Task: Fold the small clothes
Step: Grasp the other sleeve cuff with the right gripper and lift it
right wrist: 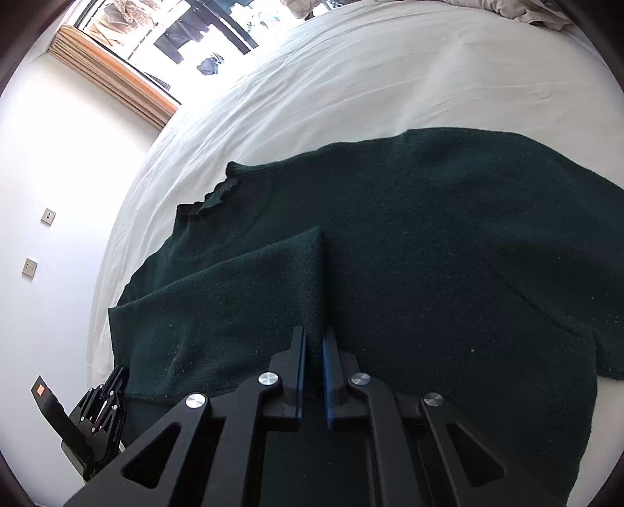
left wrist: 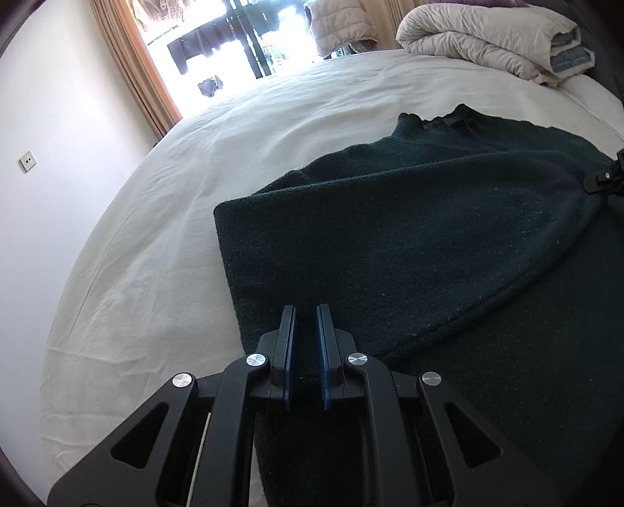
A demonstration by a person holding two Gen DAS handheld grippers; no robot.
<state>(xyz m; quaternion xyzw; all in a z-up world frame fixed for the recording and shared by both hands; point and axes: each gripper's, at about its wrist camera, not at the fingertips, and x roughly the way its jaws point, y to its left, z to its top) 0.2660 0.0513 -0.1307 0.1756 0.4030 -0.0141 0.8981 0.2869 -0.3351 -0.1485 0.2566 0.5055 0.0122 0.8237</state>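
A dark green sweater [right wrist: 409, 241] is lying spread across the white bed [left wrist: 163, 241], its ruffled collar [right wrist: 212, 199] pointing toward the far edge where the window [left wrist: 234, 35] is glaring, and its body running back toward the near edge under both tools. The left gripper [left wrist: 306, 316] is clenching a fold of the knit between its blue pads, and the cloth is rising from the sheet toward it in a raised flap. The right gripper [right wrist: 314, 339] is likewise pinching a ridge of the same flap, which is standing up as a crease right at its fingertips. A folded duvet [left wrist: 487, 39] is sitting at the far right corner of the bed, well apart from the work. The step in hand looks like the first side fold: one side or sleeve is being carried over the body. The next move probably calls for both grippers travelling together, keeping the edge taut and level, then laying it flat before letting go.
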